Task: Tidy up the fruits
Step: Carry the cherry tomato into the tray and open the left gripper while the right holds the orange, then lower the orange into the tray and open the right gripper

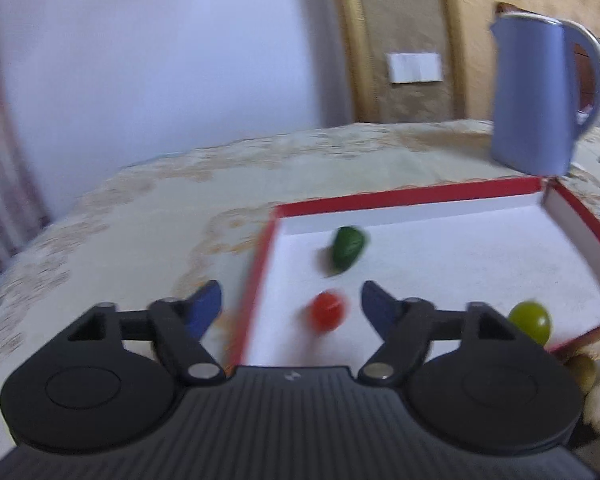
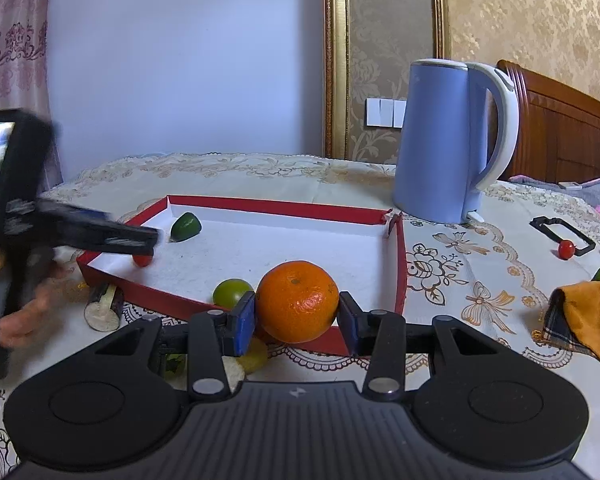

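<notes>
A red tray (image 1: 420,194) (image 2: 268,205) with a white floor lies on the table. In it are a dark green lime piece (image 1: 347,247) (image 2: 185,225), a cherry tomato (image 1: 327,313) (image 2: 142,260) and a round green fruit (image 1: 531,320) (image 2: 232,292). My left gripper (image 1: 292,304) (image 2: 140,240) hovers open over the tray's left part; the tomato rests on the floor just ahead, free of its blue pads. My right gripper (image 2: 298,316) is shut on an orange mandarin (image 2: 297,302), held above the tray's near rim.
A blue kettle (image 1: 540,96) (image 2: 448,140) stands behind the tray's far right corner. An eggplant piece (image 2: 104,308) and a yellow-green fruit (image 2: 256,356) lie before the tray. To the right are another cherry tomato (image 2: 566,249), a black frame (image 2: 562,234) and an orange cloth (image 2: 588,320).
</notes>
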{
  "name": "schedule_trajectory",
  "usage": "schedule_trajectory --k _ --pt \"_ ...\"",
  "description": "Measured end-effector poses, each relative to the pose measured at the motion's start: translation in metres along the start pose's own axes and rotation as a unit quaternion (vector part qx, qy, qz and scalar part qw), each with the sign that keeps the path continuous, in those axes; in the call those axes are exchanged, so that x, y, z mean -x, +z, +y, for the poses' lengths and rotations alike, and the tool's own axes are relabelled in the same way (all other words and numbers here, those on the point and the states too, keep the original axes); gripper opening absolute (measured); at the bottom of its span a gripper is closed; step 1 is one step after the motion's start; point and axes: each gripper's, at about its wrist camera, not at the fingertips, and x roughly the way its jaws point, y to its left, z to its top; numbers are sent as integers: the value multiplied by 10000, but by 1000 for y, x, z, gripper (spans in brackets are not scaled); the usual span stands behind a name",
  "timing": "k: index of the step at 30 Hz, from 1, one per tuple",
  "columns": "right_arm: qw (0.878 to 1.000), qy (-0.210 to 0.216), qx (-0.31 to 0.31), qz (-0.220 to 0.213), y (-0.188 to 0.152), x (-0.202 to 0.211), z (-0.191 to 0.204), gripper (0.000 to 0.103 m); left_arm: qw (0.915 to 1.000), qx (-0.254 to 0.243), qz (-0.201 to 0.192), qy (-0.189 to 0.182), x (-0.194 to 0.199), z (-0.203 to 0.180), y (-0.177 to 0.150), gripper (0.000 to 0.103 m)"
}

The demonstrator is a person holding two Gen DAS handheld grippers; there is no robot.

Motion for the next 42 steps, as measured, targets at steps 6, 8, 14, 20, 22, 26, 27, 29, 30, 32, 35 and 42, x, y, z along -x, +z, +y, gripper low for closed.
schedule_trajectory --k 6,8,14,20,22,26,27,29,30,32,35,42 --pt "9996 -35 -224 158 9 -25 -15 43 9988 433 -235 43 41 28 -38 86" --pt "9995 -69 -279 154 14 -32 -18 43 9985 460 -262 147 48 31 -49 87" --pt "9991 -131 -357 205 31 -56 -22 43 9979 594 -185 205 56 39 -68 88" --pt "9984 -210 -445 296 42 -84 -25 43 9982 530 -205 200 55 37 -72 91" --pt "9981 -275 -455 318 44 -93 -25 43 9983 496 -219 204 55 36 -72 91" --pt "9975 -398 -439 379 44 -107 -24 43 9984 491 -195 198 54 35 -72 93" --pt "9973 -425 -460 379 44 -109 -25 43 9985 495 -181 178 53 36 -72 94" --pt "9973 -412 -462 388 41 -112 -25 43 9985 505 -152 153 52 36 -72 94" --pt "9973 -388 -455 420 40 -113 -24 43 9984 511 -149 175 52 36 -72 94" --pt "9973 -388 -430 461 39 -115 -24 44 9985 508 -145 147 52 36 -72 95" --pt "9975 -424 -428 362 39 -112 -24 61 9984 515 -149 176 52 36 -72 98" --pt "9971 -475 -584 143 35 -103 -31 66 9984 516 -178 112 53 37 -72 100"
